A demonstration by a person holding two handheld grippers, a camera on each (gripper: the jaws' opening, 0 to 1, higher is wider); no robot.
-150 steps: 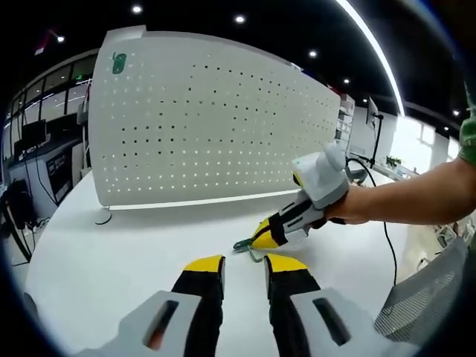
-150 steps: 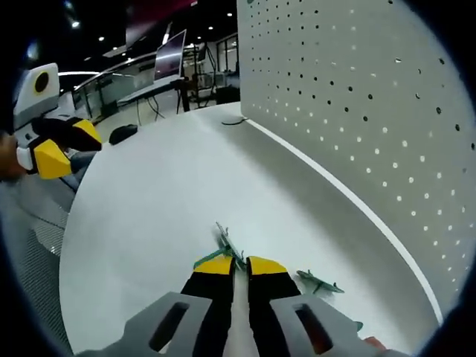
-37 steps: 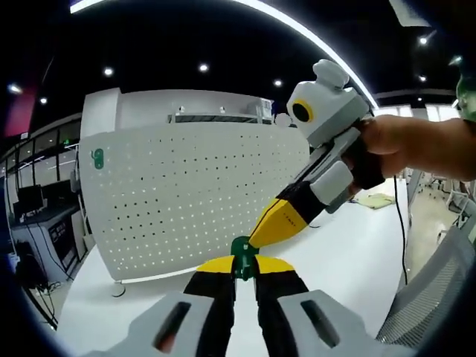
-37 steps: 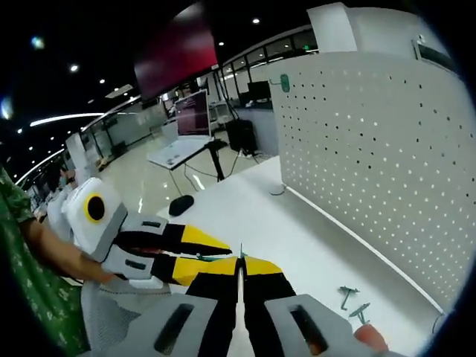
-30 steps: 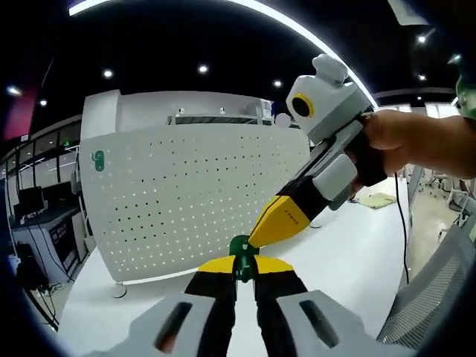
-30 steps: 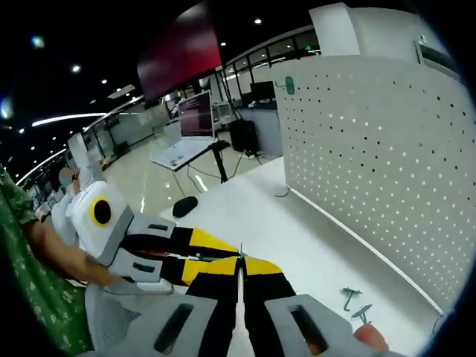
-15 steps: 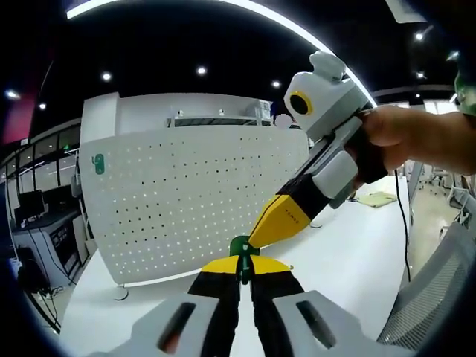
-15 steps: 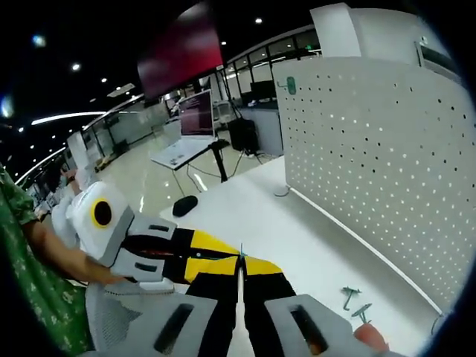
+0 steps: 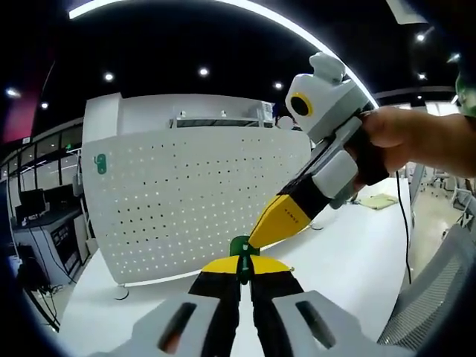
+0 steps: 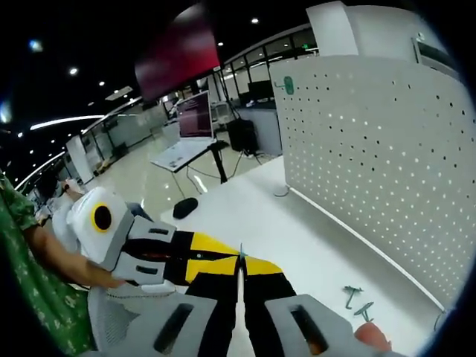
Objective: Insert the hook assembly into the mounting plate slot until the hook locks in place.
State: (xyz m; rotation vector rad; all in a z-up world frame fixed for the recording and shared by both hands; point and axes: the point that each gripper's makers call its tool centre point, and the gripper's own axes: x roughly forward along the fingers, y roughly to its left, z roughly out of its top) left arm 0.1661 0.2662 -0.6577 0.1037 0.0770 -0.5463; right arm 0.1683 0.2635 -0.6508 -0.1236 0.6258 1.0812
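My left gripper (image 9: 239, 262) is held up in the air, shut on a small green plate piece (image 9: 239, 247) that pokes up between its yellow tips. The right gripper (image 9: 260, 238) slants down from the upper right in a person's hand (image 9: 416, 141), its yellow tip touching that green piece. In the right gripper view, my right gripper (image 10: 239, 263) is shut on a thin green hook (image 10: 240, 253). The left gripper (image 10: 220, 251) reaches in from the left and meets it at the tips. How the two parts join is hidden by the jaws.
A tall white pegboard (image 9: 186, 201) (image 10: 372, 156) stands on the white table (image 9: 349, 253) (image 10: 282, 223). Two loose green hooks (image 10: 357, 301) lie on the table near the board's foot. A mesh chair back (image 9: 439, 320) is at the right, and a desk with a monitor (image 10: 193, 119) stands beyond the table.
Five seconds ago both grippers were low over the table, the right one at a hook. Since then they have risen and met tip to tip; over the last second they barely shift.
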